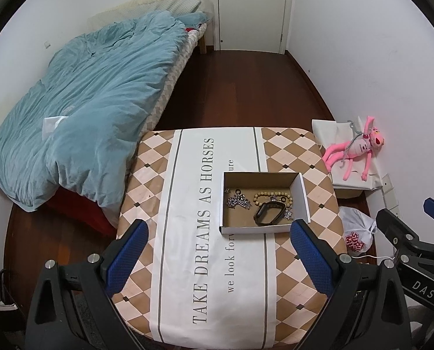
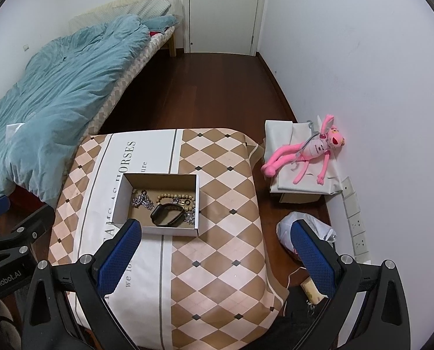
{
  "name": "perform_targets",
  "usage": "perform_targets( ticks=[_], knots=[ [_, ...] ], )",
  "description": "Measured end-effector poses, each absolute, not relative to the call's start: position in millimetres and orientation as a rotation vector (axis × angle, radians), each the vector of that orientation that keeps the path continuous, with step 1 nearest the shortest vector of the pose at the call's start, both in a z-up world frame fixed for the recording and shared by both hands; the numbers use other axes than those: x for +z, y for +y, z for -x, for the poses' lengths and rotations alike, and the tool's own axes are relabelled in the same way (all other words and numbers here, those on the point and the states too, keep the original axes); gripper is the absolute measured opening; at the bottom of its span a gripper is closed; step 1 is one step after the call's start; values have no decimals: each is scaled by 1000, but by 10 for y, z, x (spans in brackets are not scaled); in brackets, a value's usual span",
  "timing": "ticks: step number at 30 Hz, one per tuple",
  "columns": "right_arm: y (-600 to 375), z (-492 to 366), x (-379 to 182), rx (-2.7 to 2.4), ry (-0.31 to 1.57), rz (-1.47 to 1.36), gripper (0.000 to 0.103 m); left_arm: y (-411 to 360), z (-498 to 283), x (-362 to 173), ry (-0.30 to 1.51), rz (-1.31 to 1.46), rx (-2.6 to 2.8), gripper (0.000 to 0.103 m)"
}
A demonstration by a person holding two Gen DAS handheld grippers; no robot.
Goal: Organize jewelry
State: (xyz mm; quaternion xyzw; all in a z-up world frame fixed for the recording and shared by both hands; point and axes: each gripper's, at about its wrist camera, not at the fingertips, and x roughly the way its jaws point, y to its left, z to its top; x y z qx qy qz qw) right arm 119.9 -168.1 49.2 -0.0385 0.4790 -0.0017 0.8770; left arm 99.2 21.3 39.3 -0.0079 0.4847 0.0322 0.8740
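Both my tongs hang spread and empty above the table: the left gripper (image 1: 218, 258) and the right gripper (image 2: 215, 255), short of the shallow white cardboard box (image 2: 119, 197) on the diamond-patterned tablecloth (image 2: 217, 248). I judge the next step a single pick, so I should descend slowly and isolate one piece. Inside lie a black band (image 1: 268, 213), a wooden bead bracelet (image 1: 272, 196) and silvery chain pieces (image 1: 239, 201), overlapping.

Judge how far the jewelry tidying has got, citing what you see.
Done: beads, chain and black band lie in the box. In hand: nothing; the left tool and right tool hang open above the table. Left: no loose jewelry shows.
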Motion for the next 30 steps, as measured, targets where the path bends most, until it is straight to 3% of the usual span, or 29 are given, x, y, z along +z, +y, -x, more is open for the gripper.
perform_targets(
  ticks=[30],
  knots=[
    [-1658, -1181, 377, 3, 1032, 80, 103, 243, -956, 318, 1015, 13, 68, 99]
  ],
)
